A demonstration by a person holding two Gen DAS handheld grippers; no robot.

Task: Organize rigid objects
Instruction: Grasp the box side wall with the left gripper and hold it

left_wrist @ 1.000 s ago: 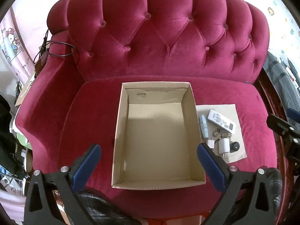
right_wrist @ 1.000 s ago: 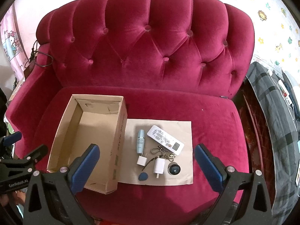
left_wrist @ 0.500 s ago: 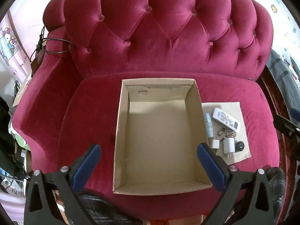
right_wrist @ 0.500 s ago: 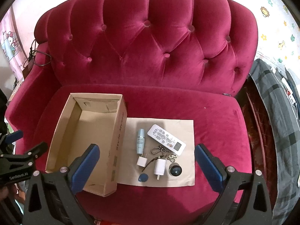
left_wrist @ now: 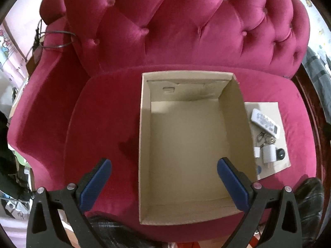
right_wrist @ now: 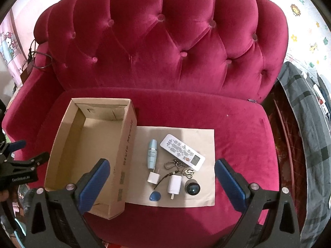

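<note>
An empty cardboard box (right_wrist: 62, 136) (left_wrist: 144, 144) stands on the red sofa seat. Right of it a beige sheet (right_wrist: 204, 144) (left_wrist: 266, 107) carries a white remote (right_wrist: 182, 152) (left_wrist: 264, 123), a pale blue bottle (right_wrist: 152, 154), a key ring (right_wrist: 179, 166), two white chargers (right_wrist: 153, 177) (right_wrist: 174, 184), a blue tag (right_wrist: 155, 196) and a dark round object (right_wrist: 192, 188). My right gripper (right_wrist: 162, 183) is open and empty, above the small items. My left gripper (left_wrist: 164, 183) is open and empty over the box's near half; it also shows at the right wrist view's left edge (right_wrist: 18, 161).
The red tufted sofa back (right_wrist: 165, 51) rises behind the seat. A black cable (left_wrist: 55, 39) lies on the left armrest. A grey checked cloth (right_wrist: 306, 124) hangs to the right of the sofa. Clutter sits on the floor at the left.
My left gripper has moved closer to the box, which now looks larger and sits between its fingers. My right gripper has shifted slightly forward over the sheet. Nothing was picked up.
</note>
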